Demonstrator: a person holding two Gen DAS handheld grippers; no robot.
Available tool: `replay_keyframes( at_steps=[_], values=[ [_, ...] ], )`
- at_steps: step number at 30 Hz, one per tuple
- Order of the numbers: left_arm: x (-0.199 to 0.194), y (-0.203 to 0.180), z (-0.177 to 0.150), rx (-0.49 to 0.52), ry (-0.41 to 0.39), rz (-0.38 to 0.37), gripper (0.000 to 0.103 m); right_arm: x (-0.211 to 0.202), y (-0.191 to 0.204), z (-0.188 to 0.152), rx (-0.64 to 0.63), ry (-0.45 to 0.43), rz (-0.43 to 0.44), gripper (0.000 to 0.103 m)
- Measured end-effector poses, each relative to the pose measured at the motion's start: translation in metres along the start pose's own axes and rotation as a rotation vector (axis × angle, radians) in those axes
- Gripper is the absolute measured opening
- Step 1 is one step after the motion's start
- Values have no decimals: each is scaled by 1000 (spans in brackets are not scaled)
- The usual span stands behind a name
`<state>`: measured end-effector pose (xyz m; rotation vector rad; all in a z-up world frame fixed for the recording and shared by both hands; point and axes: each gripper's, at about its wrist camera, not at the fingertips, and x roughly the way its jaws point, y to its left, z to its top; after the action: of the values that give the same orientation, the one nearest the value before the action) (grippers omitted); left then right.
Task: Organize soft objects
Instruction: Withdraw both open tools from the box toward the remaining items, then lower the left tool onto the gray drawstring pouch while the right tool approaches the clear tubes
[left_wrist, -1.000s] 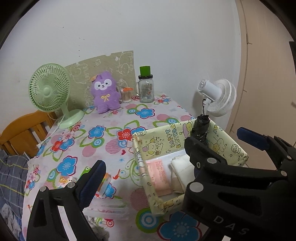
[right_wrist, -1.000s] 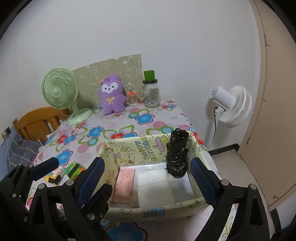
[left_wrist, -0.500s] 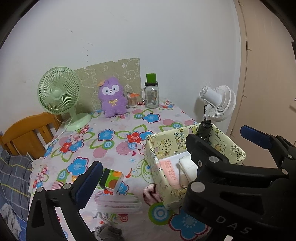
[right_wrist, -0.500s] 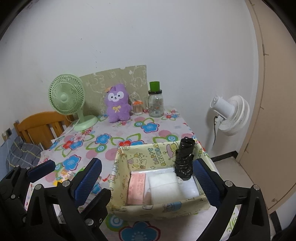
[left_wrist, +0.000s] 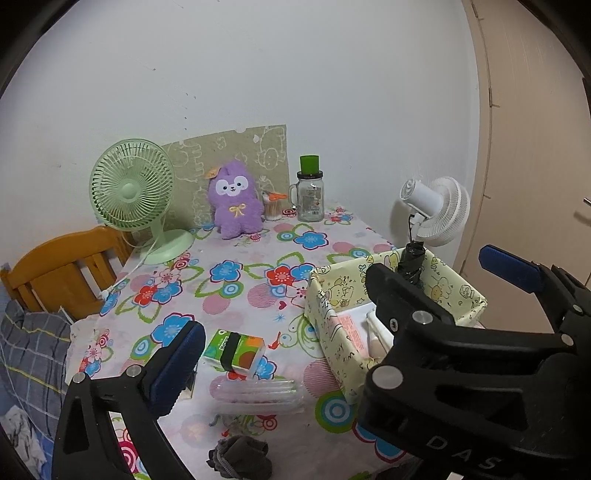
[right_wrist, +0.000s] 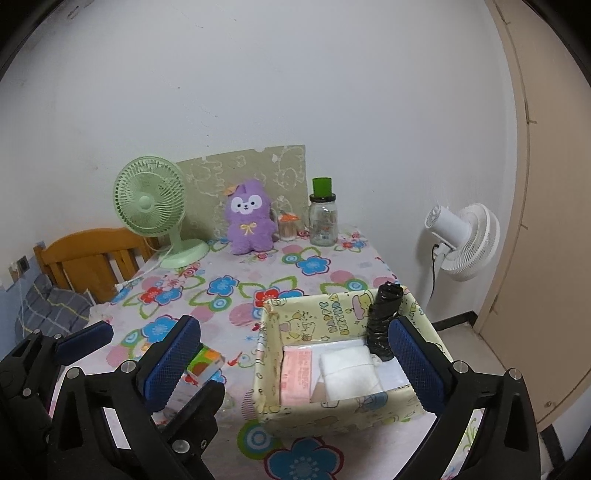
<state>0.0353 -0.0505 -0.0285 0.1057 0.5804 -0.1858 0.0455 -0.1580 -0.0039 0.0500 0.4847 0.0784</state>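
Observation:
A yellow cartoon-print fabric box (right_wrist: 332, 417) stands at the table's near right. It holds a folded white cloth (right_wrist: 349, 373), a pink pack (right_wrist: 297, 373) and an upright black wrapped roll (right_wrist: 384, 321). My right gripper (right_wrist: 293, 328) hovers in front of the box, its jaws opening and nothing gripped. My left gripper (left_wrist: 295, 343) is open and empty; its right finger is hidden behind the right gripper. Left of the box lie a green-orange tissue pack (left_wrist: 234, 349), a clear plastic packet (left_wrist: 255, 393) and a grey crumpled cloth (left_wrist: 240, 458). A purple plush (left_wrist: 234, 206) sits at the back.
At the back of the flowered tablecloth (left_wrist: 229, 306) stand a green desk fan (left_wrist: 133, 192) and a glass jar with a green lid (left_wrist: 310, 195). A white fan (left_wrist: 439, 210) stands off the table's right edge and a wooden chair (left_wrist: 62, 269) on the left.
Both grippers have drawn back and risen from the table, so the box looks farther away. The tissue pack, clear packet and grey cloth have come into view. The right jaws stand slightly wider.

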Motion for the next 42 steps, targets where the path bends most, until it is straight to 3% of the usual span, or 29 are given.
replay_keyframes(
  at_steps=[23,38,42],
  values=[
    [-16,40,-31,-15,5,2,103,-9,49,-23,-36,-4,23,103],
    [-1,61,-64,-20,50,-21,103,5,74,-53,-53,25,32,103],
    [4,63,-74,-22,65,-41,103,7,79,-63,-67,20,29,91]
  ],
)
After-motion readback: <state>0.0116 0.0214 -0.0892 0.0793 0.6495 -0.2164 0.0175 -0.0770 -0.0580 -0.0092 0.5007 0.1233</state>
